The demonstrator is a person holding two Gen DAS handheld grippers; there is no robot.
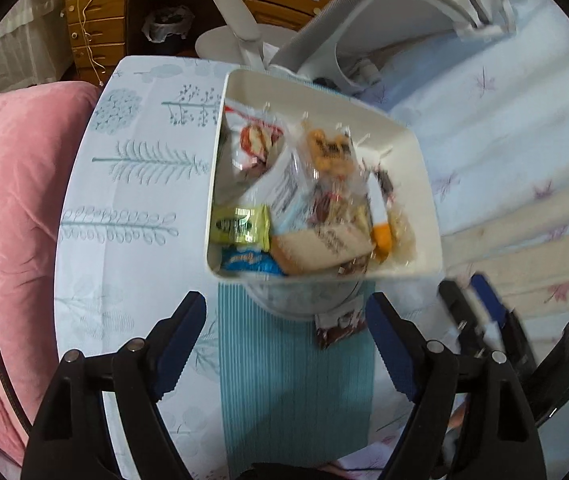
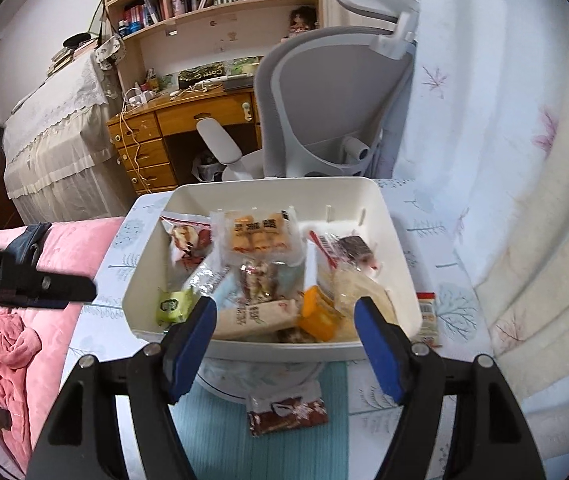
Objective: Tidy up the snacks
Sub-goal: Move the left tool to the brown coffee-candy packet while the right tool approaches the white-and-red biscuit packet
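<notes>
A white bin (image 1: 420, 168) (image 2: 394, 236) full of wrapped snacks sits on a small table, resting on a white plate (image 1: 304, 300) (image 2: 220, 384). A brown snack packet (image 1: 338, 326) (image 2: 286, 412) lies on the teal mat (image 1: 296, 392) (image 2: 212, 428) in front of the bin, partly under the plate. A small red-topped packet (image 2: 428, 316) lies on the cloth right of the bin. My left gripper (image 1: 284, 336) is open and empty over the mat. My right gripper (image 2: 284, 344) is open and empty just before the bin's front wall; it also shows in the left wrist view (image 1: 480, 316).
The table has a white tree-print cloth (image 1: 132, 200) (image 2: 444, 280). A pink blanket (image 1: 16, 208) (image 2: 68, 256) lies to the left. A grey office chair (image 1: 364, 28) (image 2: 324, 104) stands behind the table, a wooden desk (image 2: 188, 120) beyond. Pale curtains (image 2: 504, 160) hang at the right.
</notes>
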